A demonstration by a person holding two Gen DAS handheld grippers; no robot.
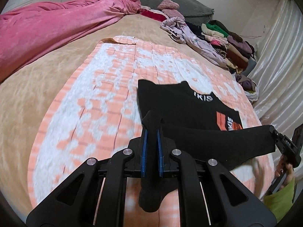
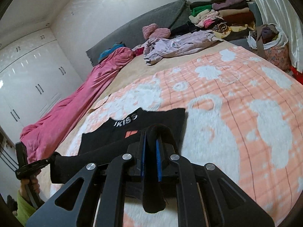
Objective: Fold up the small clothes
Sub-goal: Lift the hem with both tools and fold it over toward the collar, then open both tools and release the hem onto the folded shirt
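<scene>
A small black top (image 1: 181,102) with white lettering and an orange print lies partly on the peach-and-white blanket (image 1: 106,87). Its near edge is lifted and stretched between both grippers. My left gripper (image 1: 152,124) is shut on one corner of the black top, with cloth bunched between the blue pads. In the right wrist view my right gripper (image 2: 150,138) is shut on the other corner of the black top (image 2: 132,124). Each view shows the other gripper at its edge: the right gripper (image 1: 284,143) and the left gripper (image 2: 32,166), both held by hands in green sleeves.
A long pink cloth (image 1: 56,24) lies along the bed's left side. A lilac garment (image 1: 187,34) and stacked folded clothes (image 1: 229,41) sit at the head of the bed. A bag of clothes (image 2: 269,37) stands by the curtain (image 1: 280,56). White wardrobes (image 2: 32,79) line the wall.
</scene>
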